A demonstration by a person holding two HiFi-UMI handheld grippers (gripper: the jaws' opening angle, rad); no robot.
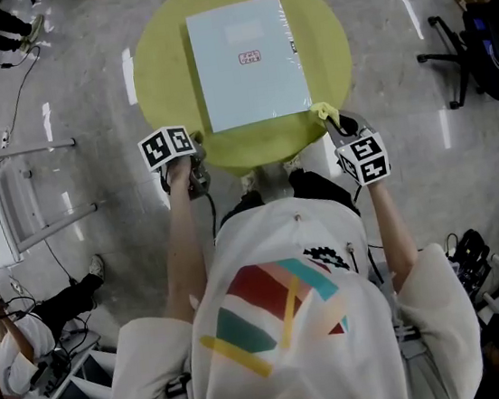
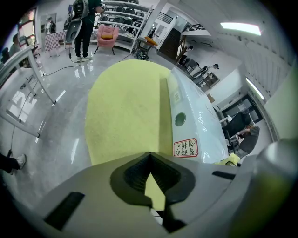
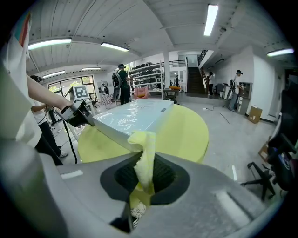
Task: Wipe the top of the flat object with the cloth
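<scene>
A pale blue flat object (image 1: 245, 62) in clear wrap lies on the round yellow table (image 1: 158, 60). My right gripper (image 1: 338, 125) hangs at the table's near right edge, shut on a yellow cloth (image 1: 325, 113) that touches the object's near right corner. In the right gripper view the cloth (image 3: 145, 153) stands up from the closed jaws in front of the object (image 3: 135, 116). At the table's near left edge my left gripper (image 1: 196, 155) is shut and empty. The left gripper view has the closed jaws over the table (image 2: 125, 107), with the object (image 2: 195, 116) to the right.
A white metal frame (image 1: 13, 207) stands on the floor to the left, and a black office chair (image 1: 453, 48) to the right. A person (image 1: 21, 334) sits on the floor at the lower left. Shelves and several people fill the room's far end (image 3: 123, 79).
</scene>
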